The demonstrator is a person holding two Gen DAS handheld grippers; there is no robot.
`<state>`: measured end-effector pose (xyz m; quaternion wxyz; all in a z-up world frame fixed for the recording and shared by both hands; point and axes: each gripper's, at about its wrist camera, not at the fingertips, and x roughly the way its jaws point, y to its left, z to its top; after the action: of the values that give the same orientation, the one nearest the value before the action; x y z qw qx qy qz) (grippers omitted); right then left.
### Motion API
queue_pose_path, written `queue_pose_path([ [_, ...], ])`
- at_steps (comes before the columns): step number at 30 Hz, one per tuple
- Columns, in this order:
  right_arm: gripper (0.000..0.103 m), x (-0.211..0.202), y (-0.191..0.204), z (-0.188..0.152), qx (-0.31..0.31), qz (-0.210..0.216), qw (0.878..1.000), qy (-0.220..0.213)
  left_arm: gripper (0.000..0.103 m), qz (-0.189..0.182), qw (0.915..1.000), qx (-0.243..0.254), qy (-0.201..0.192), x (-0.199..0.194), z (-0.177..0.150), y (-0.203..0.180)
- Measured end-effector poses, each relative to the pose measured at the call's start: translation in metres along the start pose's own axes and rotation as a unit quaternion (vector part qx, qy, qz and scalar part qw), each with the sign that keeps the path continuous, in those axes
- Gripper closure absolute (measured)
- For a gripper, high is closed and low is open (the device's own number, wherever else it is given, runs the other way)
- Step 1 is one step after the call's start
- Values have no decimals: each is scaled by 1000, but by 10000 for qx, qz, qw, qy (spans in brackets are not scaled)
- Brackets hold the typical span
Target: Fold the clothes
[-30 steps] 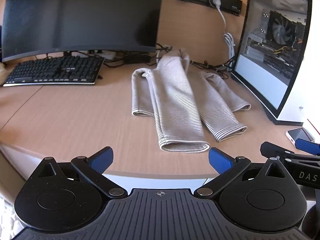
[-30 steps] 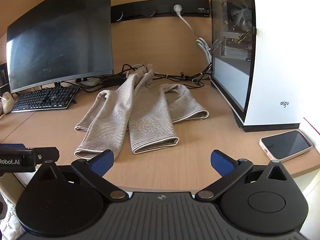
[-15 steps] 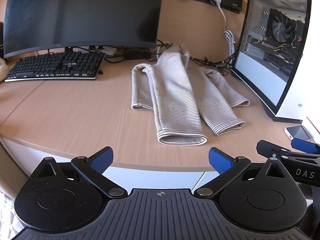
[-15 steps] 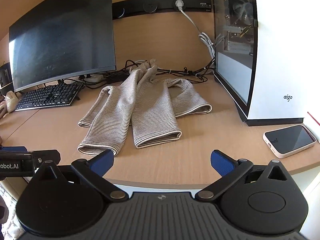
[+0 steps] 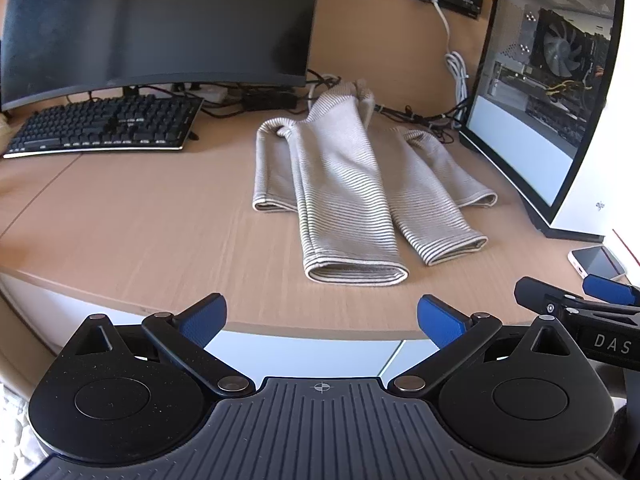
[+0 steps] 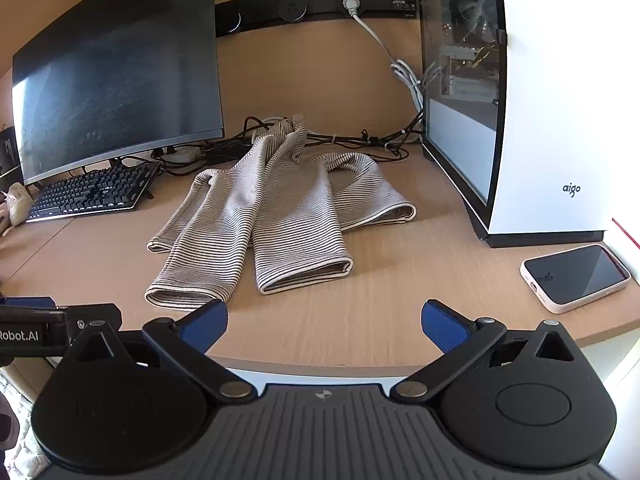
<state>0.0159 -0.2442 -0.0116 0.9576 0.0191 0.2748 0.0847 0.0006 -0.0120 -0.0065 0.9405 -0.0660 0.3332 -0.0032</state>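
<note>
At the counter's (image 5: 120, 216) near edge both grippers hang just off the wood. Left gripper (image 5: 321, 318) has its jaws wide apart, nothing between them; right gripper (image 6: 324, 326) same, jaws spread and empty. Neither touches cloth yet.

Step in hand, as I judge it: reach in for the first grab. The striped garment (image 5: 344, 184) lies in the middle of the counter, between the keyboard (image 5: 104, 128) on the left and the PC case (image 6: 552, 100) on the right. Go for the two near cuffs. Left gripper takes the near hem of the long central limb (image 5: 356, 272), right gripper the shorter one beside it (image 6: 304, 276). Come in low and flat, slide the lower finger under the hem, pinch both layers. Don't close early or you only catch the top ply. Lift both ends together so the cloth doesn't skew.

Long axis runs near to far, from the front edge toward the back wall. Open cuffs point at you; the bunched far end (image 6: 294, 126) points at the cables (image 6: 360, 140) at the back edge. Limbs fan out a bit, not parallel. Whether the pieces are sleeves or legs, can't tell.

Watch the phone (image 6: 576, 278) near the right front corner; keep the right gripper's swing clear of it. Monitor (image 5: 160, 20) stands well behind.
</note>
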Motion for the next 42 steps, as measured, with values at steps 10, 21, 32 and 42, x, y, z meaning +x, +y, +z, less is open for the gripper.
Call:
queue_pose_path([
  [10,0,4,-3,6,31,22,10000,64,0,28,10000,-27,30,3,1,0],
  [21,0,3,-2,6,31,27,10000,57,0,24,10000,-54,37,2,1,4],
  [32,0,2,2,6,-2,40,10000,84,0,42,9999,-92,45,0,-1,8],
  [42,0,2,3,6,-25,65,9999,103,0,56,9999,-121,40,-1,-1,9],
])
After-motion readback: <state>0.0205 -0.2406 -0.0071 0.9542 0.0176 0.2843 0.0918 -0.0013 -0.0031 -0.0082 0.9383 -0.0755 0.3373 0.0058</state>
